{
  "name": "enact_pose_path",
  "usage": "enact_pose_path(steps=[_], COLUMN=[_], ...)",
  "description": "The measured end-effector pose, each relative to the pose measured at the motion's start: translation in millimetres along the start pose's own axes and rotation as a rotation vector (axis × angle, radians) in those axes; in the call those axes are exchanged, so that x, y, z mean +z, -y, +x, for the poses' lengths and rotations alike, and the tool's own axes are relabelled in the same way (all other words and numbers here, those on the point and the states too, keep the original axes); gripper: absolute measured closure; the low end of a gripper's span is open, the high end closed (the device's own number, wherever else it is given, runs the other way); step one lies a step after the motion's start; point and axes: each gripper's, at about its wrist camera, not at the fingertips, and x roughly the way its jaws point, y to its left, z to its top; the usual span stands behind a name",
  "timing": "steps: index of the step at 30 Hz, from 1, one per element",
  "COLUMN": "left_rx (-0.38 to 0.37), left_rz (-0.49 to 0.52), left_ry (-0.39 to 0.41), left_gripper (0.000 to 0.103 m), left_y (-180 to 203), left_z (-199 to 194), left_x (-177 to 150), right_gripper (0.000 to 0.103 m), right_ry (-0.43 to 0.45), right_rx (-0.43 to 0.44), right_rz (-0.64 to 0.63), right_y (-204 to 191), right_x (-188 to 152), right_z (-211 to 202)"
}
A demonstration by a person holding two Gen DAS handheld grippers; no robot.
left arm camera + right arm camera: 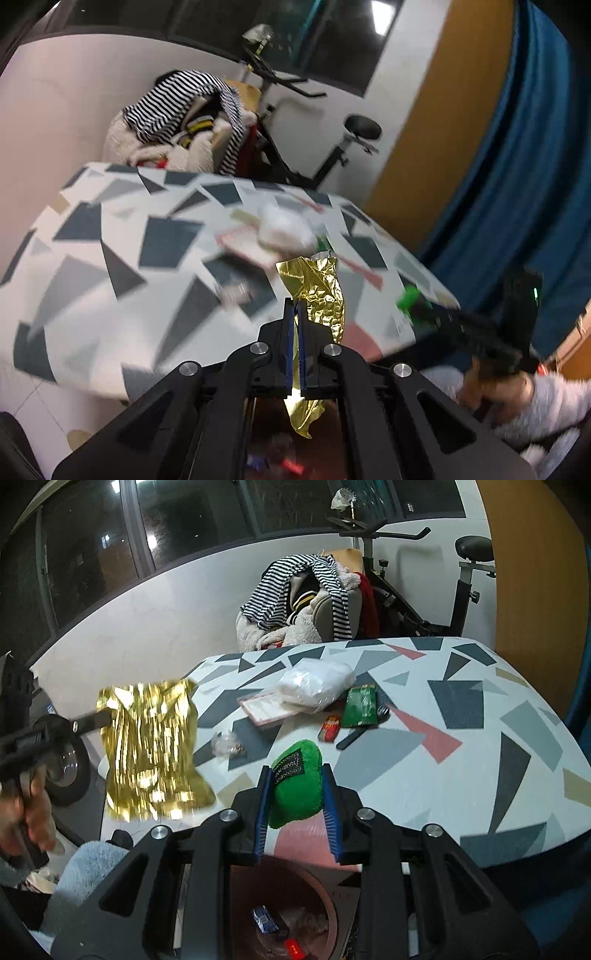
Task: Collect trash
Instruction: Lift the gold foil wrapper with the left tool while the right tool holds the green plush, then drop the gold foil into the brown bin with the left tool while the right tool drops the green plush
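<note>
Gold foil hangs pinched in our left hand-held gripper, jaws closed tight on it, off the desk's left edge. Right of it, our right hand-held gripper squeezes a green plush over the desk's near edge. Farther back lie a white bag, green packet and red box. A bin sits below.

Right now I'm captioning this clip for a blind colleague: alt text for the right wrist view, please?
The right gripper clamps a green plush item above a pink trash bin. At left, the left gripper holds a crinkled gold foil wrapper; more litter lies on the geometric-patterned table.
</note>
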Motion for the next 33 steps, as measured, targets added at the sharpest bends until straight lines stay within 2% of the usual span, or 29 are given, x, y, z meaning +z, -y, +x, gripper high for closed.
enact_pose_path(steps=[7,9,22,24,25,26,27,30,33], left_rx=[0.007,0.006,-0.022,-0.045,-0.048,-0.047,-0.05,-0.046,0.009], left_rz=[0.074,0.068,0.052,0.047,0.049,0.052,0.053,0.045,0.038], left_ry=[-0.087,-0.103,-0.216,-0.227,-0.227,-0.223,-0.219,-0.202,-0.172], left_gripper=[0.101,0.101,0.1,0.095,0.087,0.074,0.069,0.063,0.049], left_y=[17.7,19.3,21.1,23.0,23.7,24.7,24.6,22.7,20.3], left_z=[10.2,15.2,52.6,58.1,59.3,59.0,58.8,55.6,47.6], left_x=[-52.1,-64.6,-87.4,-87.4,-87.4,-87.5,-87.2,-84.1,-78.5], right_gripper=[0.074,0.074,0.074,0.074,0.074,0.074,0.074,0.074,0.074], right_ry=[-0.02,-0.024,-0.047,-0.052,-0.056,-0.06,-0.064,-0.073,-0.09], right_rx=[0.008,0.009,0.013,0.014,0.016,0.017,0.018,0.022,0.025], right_rz=[-0.002,-0.003,0.007,0.009,0.01,0.011,0.012,0.008,-0.009], right_y=[-7.2,-8.2,-7.2,-7.2,-7.0,-7.4,-7.7,-8.6,-11.7], right_x=[-21.9,-25.5,-38.1,-40.4,-41.5,-43.2,-44.7,-47.8,-53.6], right_z=[-7.2,-7.5,-3.6,-2.4,-1.7,-0.5,0.0,2.7,7.9])
